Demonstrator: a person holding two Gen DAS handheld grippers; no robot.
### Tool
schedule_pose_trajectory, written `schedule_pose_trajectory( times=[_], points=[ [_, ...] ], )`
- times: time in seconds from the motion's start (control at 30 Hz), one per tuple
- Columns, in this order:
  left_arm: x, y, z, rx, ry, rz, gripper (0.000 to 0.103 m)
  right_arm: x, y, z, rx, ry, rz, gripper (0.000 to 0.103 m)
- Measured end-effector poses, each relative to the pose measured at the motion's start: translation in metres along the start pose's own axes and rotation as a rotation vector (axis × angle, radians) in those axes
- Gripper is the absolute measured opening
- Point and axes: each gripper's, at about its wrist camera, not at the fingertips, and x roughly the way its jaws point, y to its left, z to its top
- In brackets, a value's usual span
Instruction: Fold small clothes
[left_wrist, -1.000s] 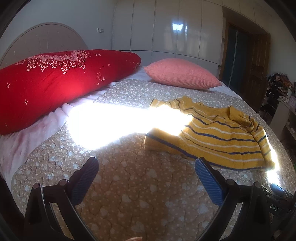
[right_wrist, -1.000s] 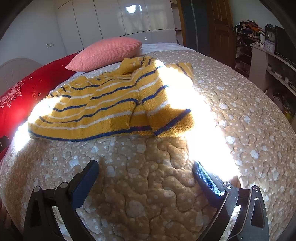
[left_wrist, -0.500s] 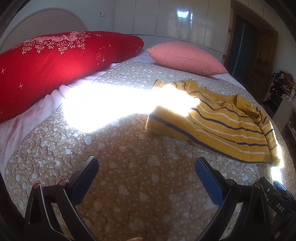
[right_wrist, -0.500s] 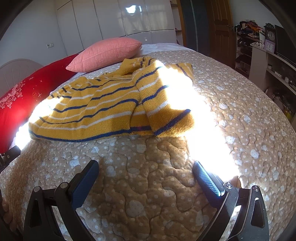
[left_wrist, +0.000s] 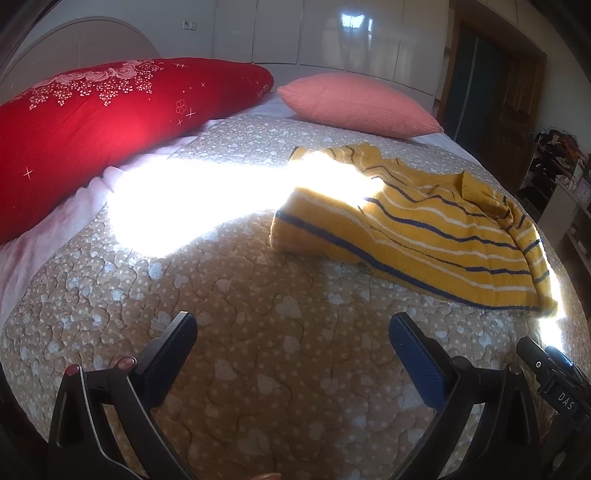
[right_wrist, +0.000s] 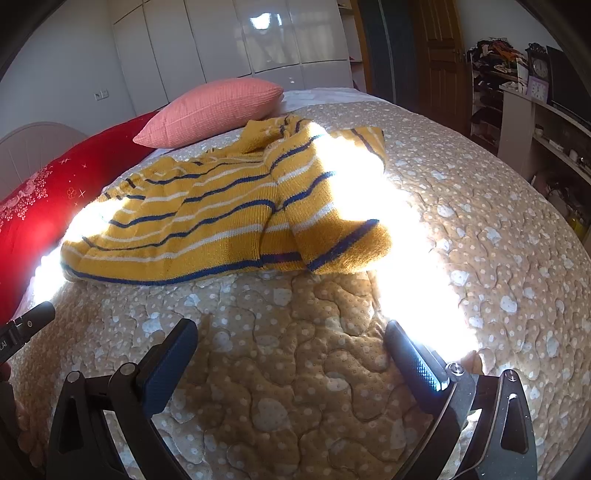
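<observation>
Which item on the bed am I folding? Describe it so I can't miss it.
On the bed's beige quilt, look in front of the pink pillow and red pillow. The sweater lies there rumpled, the only knit piece: mustard yellow with navy and white stripes.

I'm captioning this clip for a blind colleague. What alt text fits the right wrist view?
A yellow striped sweater lies rumpled, one sleeve folded across it, on a beige quilted bedspread in harsh sunlight. The right tongs hover open before it; a pink pillow sits behind.
</observation>
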Motion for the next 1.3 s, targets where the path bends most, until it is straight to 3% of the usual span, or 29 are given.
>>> schedule_pose_trajectory(
  times=[0.87,1.3],
  points=[
    [0.022,0.003,-0.006,-0.018,0.096,-0.012,0.103,-0.002,-0.001,0.0,0.003,-0.002,0.003,0.103],
    [0.023,0.001,-0.007,-0.007,0.095,0.001,0.103,-0.002,-0.001,0.0,0.003,-0.002,0.003,0.103]
  ],
)
